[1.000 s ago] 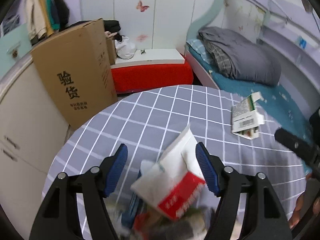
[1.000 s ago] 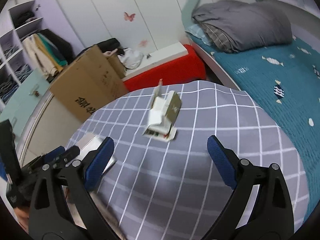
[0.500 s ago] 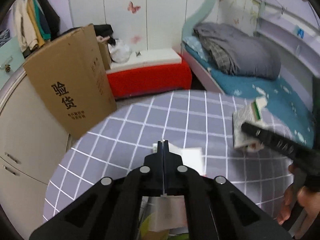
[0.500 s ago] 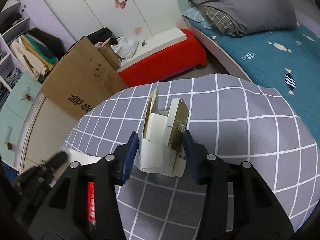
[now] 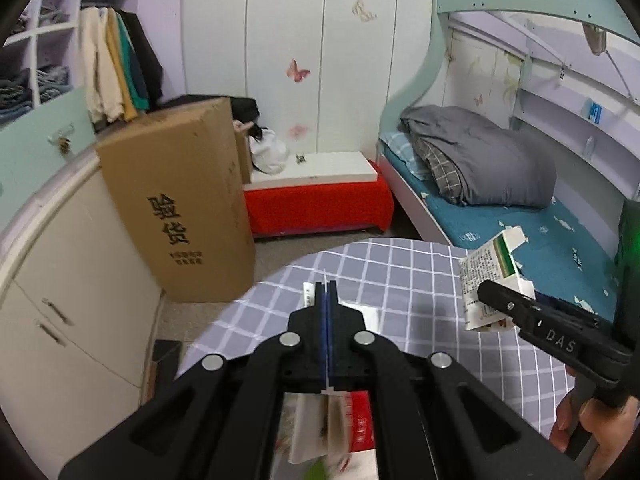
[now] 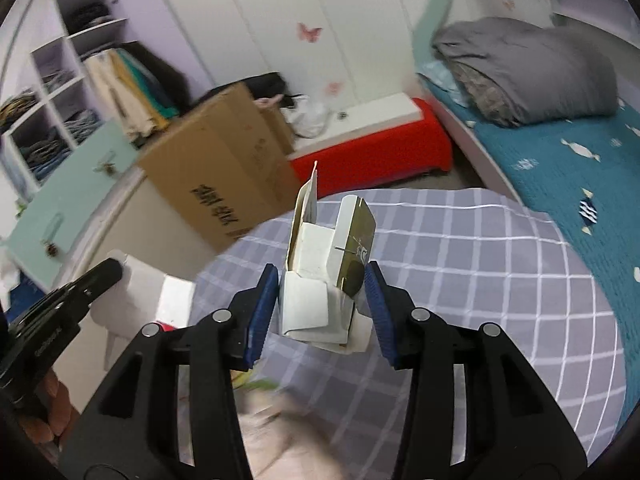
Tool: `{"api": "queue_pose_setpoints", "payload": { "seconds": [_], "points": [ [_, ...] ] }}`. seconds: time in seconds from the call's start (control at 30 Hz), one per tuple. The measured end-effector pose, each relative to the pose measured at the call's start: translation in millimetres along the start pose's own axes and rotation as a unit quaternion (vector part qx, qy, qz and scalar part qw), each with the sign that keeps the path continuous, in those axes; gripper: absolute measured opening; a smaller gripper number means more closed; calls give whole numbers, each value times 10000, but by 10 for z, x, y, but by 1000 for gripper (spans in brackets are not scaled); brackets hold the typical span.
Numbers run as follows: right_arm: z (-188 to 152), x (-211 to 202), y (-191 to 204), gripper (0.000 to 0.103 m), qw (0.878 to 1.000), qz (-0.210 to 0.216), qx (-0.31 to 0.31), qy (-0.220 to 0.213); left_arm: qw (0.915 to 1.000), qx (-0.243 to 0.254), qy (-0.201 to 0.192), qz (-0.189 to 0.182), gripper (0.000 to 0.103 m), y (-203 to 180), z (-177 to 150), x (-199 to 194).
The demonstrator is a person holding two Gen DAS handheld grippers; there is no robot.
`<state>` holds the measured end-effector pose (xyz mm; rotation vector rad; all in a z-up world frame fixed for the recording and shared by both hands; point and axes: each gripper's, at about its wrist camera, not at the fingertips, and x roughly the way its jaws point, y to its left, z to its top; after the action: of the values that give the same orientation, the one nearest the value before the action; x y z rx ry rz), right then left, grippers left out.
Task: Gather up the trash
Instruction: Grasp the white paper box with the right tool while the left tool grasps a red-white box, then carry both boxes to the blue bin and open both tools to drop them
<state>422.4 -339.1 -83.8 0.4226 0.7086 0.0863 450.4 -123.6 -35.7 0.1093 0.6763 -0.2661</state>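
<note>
My left gripper (image 5: 327, 292) is shut on a white and red packet (image 5: 362, 420), which hangs under the jaws above the checked table (image 5: 400, 264). In the right wrist view the same packet (image 6: 140, 304) shows white at the tip of the left gripper (image 6: 106, 274). My right gripper (image 6: 322, 288) is shut on an opened white carton (image 6: 312, 248), flaps up, held off the cloth (image 6: 480, 280). From the left wrist view the carton (image 5: 490, 276) with its green stripe sits in the right gripper (image 5: 486, 294) at the right edge.
A large cardboard box (image 5: 180, 208) leans on a cream cabinet (image 5: 60, 280) left of the table. Behind stand a red bench (image 5: 316, 204) and a bed with a grey duvet (image 5: 480, 160). Blurred litter (image 6: 280, 420) lies near the table's front.
Both grippers went from open to shut: the left on the packet, the right on the carton. Both then rose, lifting their loads off the table.
</note>
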Motion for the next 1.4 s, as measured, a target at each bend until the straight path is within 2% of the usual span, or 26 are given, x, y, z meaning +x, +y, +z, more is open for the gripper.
{"api": "queue_pose_setpoints", "payload": {
  "seconds": [0.2, 0.43, 0.63, 0.8, 1.07, 1.13, 1.17, 1.2, 1.23, 1.4],
  "points": [
    [-293, -177, 560, 44, 9982, 485, -279, 219, 9991, -81, -70, 420, 0, 510, -335, -622],
    [-900, -82, 1465, 44, 9875, 1031, -897, 784, 9951, -510, 28, 849, 0, 1312, -893, -1123],
    [-1493, 50, 2255, 44, 9693, 1459, -1494, 1300, 9887, -822, 233, 1232, 1, 1902, -1435, -1305],
    [-1997, 306, 2779, 44, 9538, 1584, -1906, 1698, 9798, -1345, 441, 1414, 1, 2428, -1916, -1330],
    [-2566, 744, 3286, 45, 9339, 1588, -2349, 2177, 9620, -2056, 906, 1554, 1, 3046, -2606, -1134],
    [-2632, 852, 3382, 47, 9310, 1644, -2412, 2193, 9579, -2148, 971, 1640, 1, 3152, -2717, -1093],
    [-2646, 904, 3405, 63, 9297, 1696, -2410, 2208, 9556, -2184, 999, 1709, 1, 3206, -2772, -1074],
    [-2664, 978, 3427, 72, 9277, 1725, -2404, 2277, 9539, -2216, 1026, 1746, 1, 3245, -2813, -1061],
    [-2683, 1044, 3448, 76, 9276, 1698, -2400, 2303, 9518, -2264, 1064, 1775, 1, 3296, -2862, -1034],
    [-2785, 1170, 3437, 77, 9243, 1517, -2707, 2221, 9485, -2371, 1177, 1739, 1, 3403, -2977, -907]
  ]
}}
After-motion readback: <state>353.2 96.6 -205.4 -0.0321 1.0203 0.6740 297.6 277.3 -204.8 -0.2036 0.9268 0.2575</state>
